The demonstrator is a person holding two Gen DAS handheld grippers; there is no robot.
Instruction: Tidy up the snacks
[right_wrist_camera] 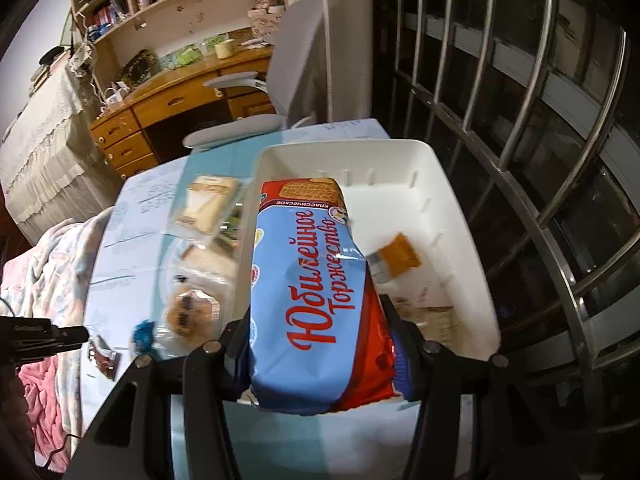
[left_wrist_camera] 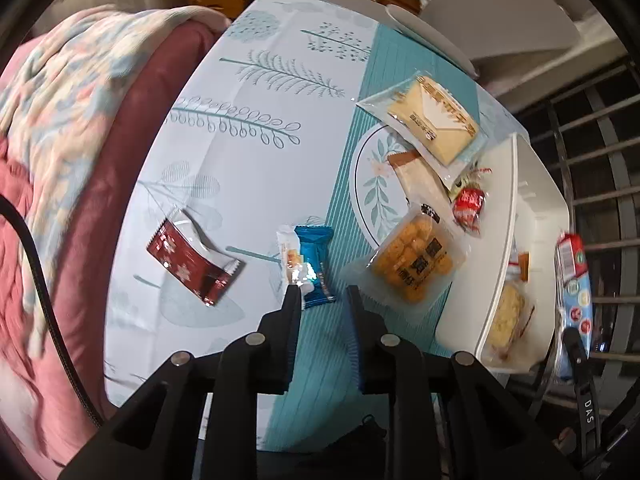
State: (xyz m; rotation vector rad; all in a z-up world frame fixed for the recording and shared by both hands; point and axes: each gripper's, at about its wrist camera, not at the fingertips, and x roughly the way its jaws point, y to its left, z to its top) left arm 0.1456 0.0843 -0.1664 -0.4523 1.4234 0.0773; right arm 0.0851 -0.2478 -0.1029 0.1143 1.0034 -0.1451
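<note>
1. Snacks lie scattered on the counter (left_wrist_camera: 240, 92), left to right: a red snowflake packet (left_wrist_camera: 194, 257), a blue packet (left_wrist_camera: 317, 264), a fried-puff bag (left_wrist_camera: 412, 258), a red candy (left_wrist_camera: 469, 205), then the white bin (left_wrist_camera: 532, 216).
2. Left gripper (left_wrist_camera: 323, 293): jaws slightly apart and empty, poised beside the blue packet, one tip at its edge.
3. Right gripper (right_wrist_camera: 316, 320): clamped on the blue-and-red biscuit pack (right_wrist_camera: 308, 288), held over the white bin.
4. Risk: the long pack could catch the bin wall or crush the orange packet (right_wrist_camera: 398, 256) beneath.
5. Legible print: "Юбилейное Торжество", "Классическое".
</note>
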